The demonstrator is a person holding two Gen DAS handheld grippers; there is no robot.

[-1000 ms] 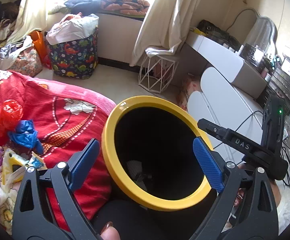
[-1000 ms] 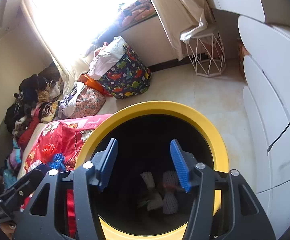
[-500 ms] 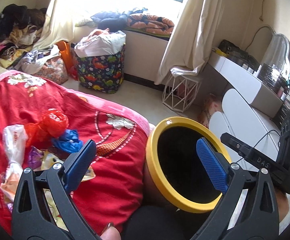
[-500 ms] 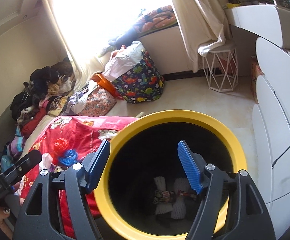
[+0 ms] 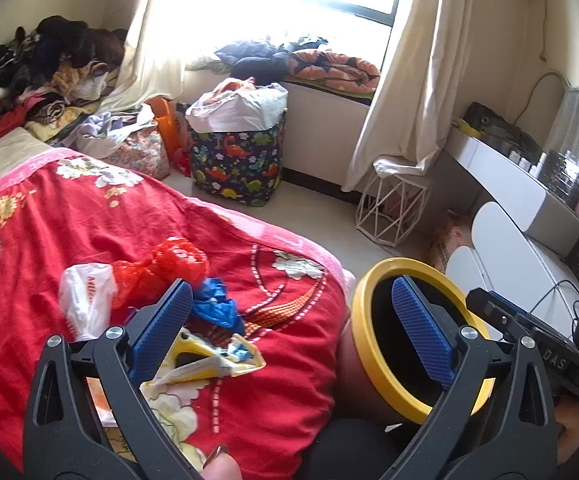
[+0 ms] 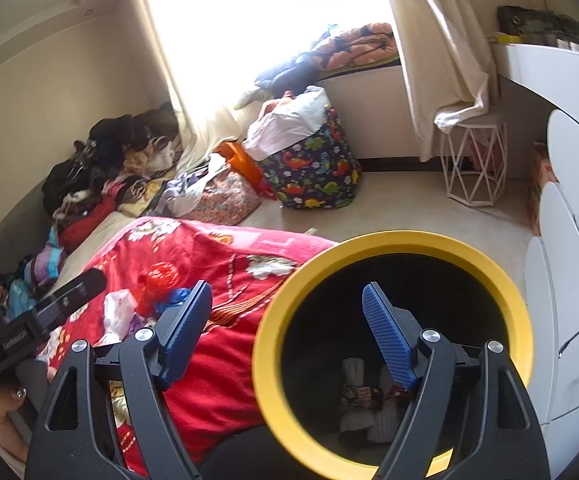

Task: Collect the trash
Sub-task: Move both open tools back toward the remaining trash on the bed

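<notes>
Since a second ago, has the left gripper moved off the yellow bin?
Yes. The left gripper has swung left: the yellow bin now sits at its right finger, with bed trash between its open fingers.

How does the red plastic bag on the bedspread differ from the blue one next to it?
The red plastic bag is translucent and glossy, while the blue plastic bag looks opaque and duller. The red one is the bulkier bundle, twisted and stretched out sideways; the blue one is a smaller, tighter crumple. The red one lies farther up the red bedspread; the blue sits nearer the left gripper. Both are crumpled, uncollected, and touch each other.
</notes>
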